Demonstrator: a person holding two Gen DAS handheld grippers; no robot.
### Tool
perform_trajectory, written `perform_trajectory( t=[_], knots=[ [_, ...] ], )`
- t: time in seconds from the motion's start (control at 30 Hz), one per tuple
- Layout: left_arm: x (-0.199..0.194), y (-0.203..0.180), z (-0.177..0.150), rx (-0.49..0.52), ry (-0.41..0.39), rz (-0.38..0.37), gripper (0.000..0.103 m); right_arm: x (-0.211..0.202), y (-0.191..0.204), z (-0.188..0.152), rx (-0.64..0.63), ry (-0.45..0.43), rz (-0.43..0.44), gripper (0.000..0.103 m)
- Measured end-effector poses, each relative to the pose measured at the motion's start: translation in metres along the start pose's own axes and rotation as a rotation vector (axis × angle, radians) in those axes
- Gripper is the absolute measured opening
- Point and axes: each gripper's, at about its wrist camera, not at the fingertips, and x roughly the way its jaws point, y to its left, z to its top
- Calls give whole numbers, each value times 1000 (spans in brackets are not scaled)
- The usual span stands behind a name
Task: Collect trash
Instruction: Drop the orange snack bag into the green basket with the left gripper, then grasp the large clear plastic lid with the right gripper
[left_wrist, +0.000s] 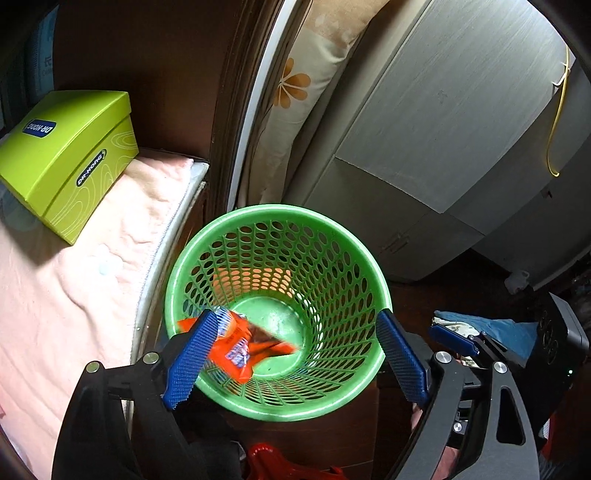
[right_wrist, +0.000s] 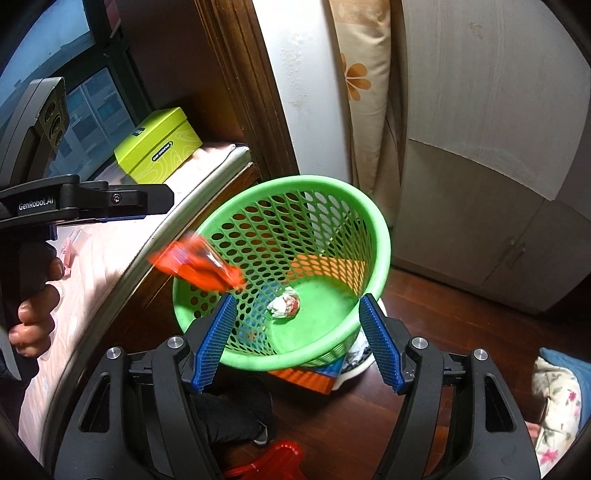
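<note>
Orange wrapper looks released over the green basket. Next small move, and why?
Probably pull the left gripper back from the green basket. Its jaws stand wide apart, and the right wrist view shows the orange wrapper blurred in mid-air at the rim, clear of the gripper. A crumpled wad already lies inside.

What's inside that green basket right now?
A crumpled paper ball lies on the green basket floor. An orange wrapper is blurred at its rim. The wrapper covers part of the floor.
</note>
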Motion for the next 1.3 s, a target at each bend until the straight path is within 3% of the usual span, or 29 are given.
perform_trajectory(
  t=[0.17, 0.5, 0.97, 1.3],
  knots=[
    [-34, 9, -12, -15, -61, 42, 84, -4, 12, 0, -19, -8, 19, 69],
    [-117, 53, -58, -93, -168, 204, 84, -7, 72, 2, -107, -18, 101, 71],
    [-239, 152, -156, -348, -300, 444, 87, -3, 198, -2, -290, 9, 286, 74],
    [-306, 204, -224, -533, -371, 543, 87, 7, 271, -14, -386, 81, 465, 77]
  ],
)
